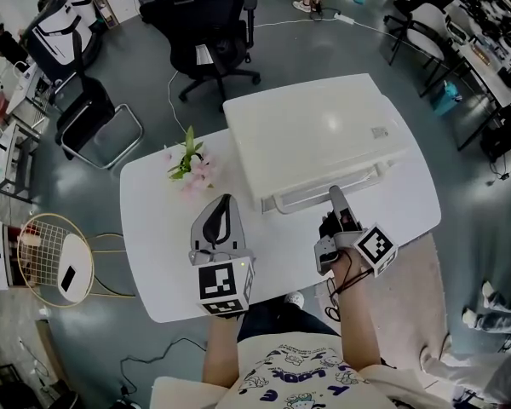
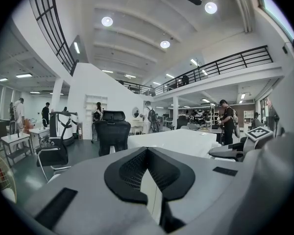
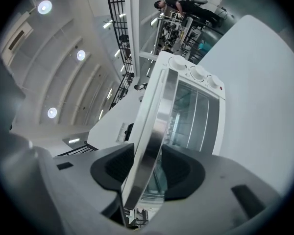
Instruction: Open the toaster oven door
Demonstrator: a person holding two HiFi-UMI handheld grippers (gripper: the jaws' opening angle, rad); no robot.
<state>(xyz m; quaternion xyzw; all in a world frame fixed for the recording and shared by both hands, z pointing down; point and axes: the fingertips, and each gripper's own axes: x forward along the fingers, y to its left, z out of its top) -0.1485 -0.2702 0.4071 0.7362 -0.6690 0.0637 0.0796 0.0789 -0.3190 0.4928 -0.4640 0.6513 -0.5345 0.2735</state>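
A white toaster oven (image 1: 319, 135) stands on the white table (image 1: 153, 228), its front and long door handle (image 1: 300, 198) facing me. My right gripper (image 1: 336, 196) reaches the handle's right end. In the right gripper view the metal handle (image 3: 152, 131) runs between the two black pads, which lie against it on both sides; the glass door (image 3: 193, 114) and three knobs (image 3: 196, 72) show behind it. The door looks shut. My left gripper (image 1: 226, 201) hovers over the table left of the oven, its fingertips together on nothing (image 2: 147, 151).
A small potted plant with pink flowers (image 1: 190, 162) stands on the table left of the oven. A black office chair (image 1: 206, 32) is beyond the table, another black chair (image 1: 94, 118) at the left, and a round wire side table (image 1: 55, 258) by the table's left end.
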